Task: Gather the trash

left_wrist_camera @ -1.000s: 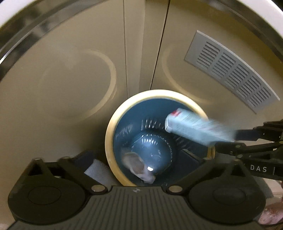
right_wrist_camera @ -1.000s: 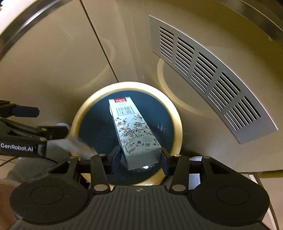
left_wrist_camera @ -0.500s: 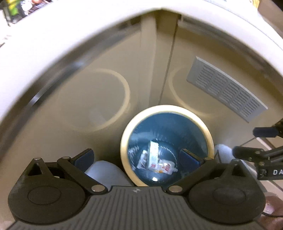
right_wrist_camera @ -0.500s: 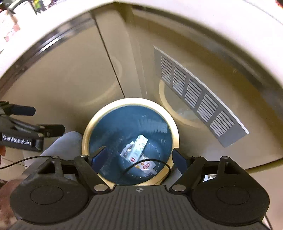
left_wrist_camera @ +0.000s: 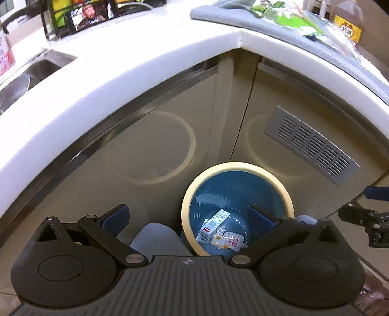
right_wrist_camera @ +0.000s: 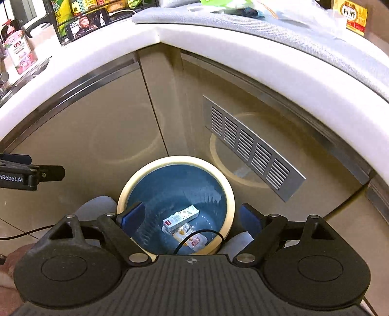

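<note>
Bin (right_wrist_camera: 225,194): cream-yellow rim, glossy blue inside with pale ribbed highlights. Box (right_wrist_camera: 181,217) in it: white, faint speckled print, red patch at one end. Pouch (right_wrist_camera: 194,240) beside it: white with orange and red marks. Left claw (left_wrist_camera: 188,215): matte black frame, blue pads (left_wrist_camera: 116,215). Right claw (right_wrist_camera: 192,216): same black and blue, thin black cable across. Cabinet doors (left_wrist_camera: 150,155): olive-beige, pale ring reflections. Vent grille (right_wrist_camera: 250,148): silver-grey, rows of dark slots. Worktop (left_wrist_camera: 136,51): white. Cloth (right_wrist_camera: 243,21) on it: light grey weave. Soap bottle (right_wrist_camera: 18,48): white, pink-red label.
</note>
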